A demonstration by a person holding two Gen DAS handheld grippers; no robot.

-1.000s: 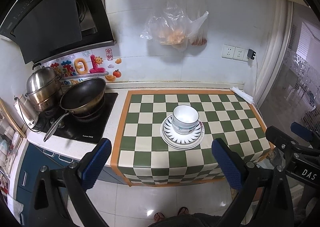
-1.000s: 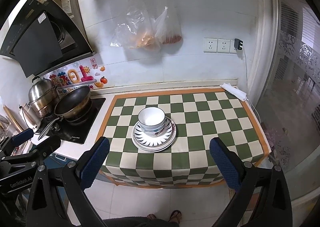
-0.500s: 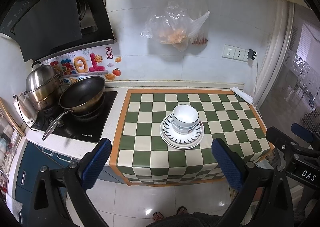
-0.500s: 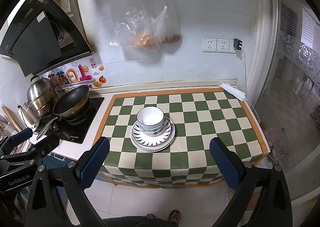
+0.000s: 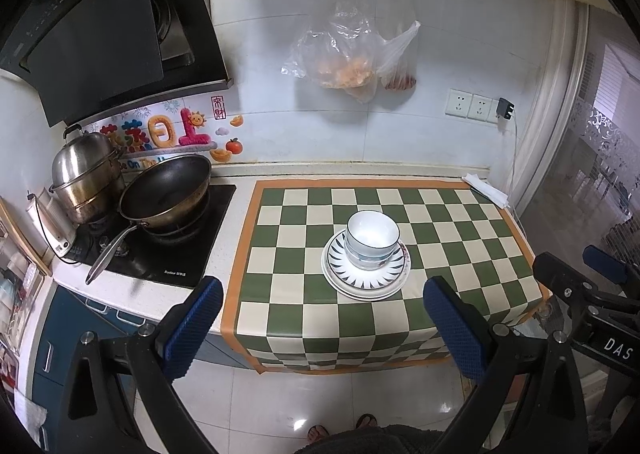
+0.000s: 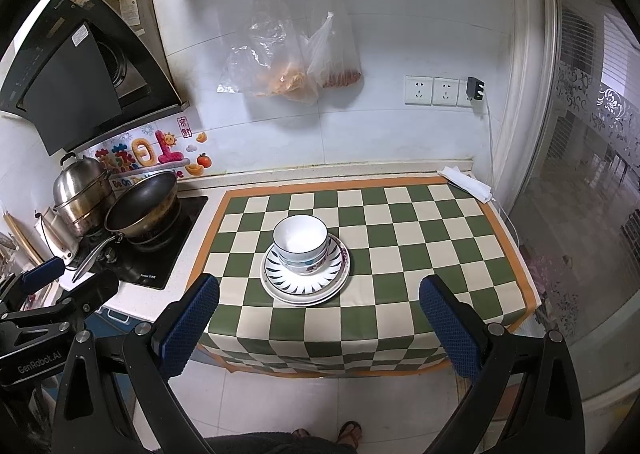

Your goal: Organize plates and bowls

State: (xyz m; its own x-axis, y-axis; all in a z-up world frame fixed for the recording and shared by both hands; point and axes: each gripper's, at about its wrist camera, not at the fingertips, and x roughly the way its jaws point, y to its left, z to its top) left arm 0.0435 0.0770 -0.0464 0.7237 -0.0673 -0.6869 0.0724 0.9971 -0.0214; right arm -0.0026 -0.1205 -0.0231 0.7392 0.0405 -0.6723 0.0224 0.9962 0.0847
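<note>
A stack of white bowls [image 5: 372,240] [image 6: 301,244] sits on a stack of plates [image 5: 366,278] [image 6: 306,282]; the top plate has a dark ray pattern. The stack stands mid-counter on the green-and-cream checked mat [image 5: 460,254] [image 6: 420,254]. My left gripper [image 5: 324,328] is open and empty, held back from the counter's front edge above the floor. My right gripper [image 6: 320,328] is also open and empty, likewise back from the counter. The right gripper shows at the right edge of the left wrist view [image 5: 592,294]; the left gripper shows at the left edge of the right wrist view [image 6: 52,294].
A black wok [image 5: 166,193] [image 6: 142,205] and a steel pot [image 5: 86,173] stand on the hob at the left. A folded white cloth [image 5: 484,189] [image 6: 466,183] lies at the mat's back right corner. Plastic bags [image 5: 348,53] hang on the wall. A glass door is at the right.
Both views have drifted back a little from the counter. The bowls and plates have not moved. Both grippers stay open.
</note>
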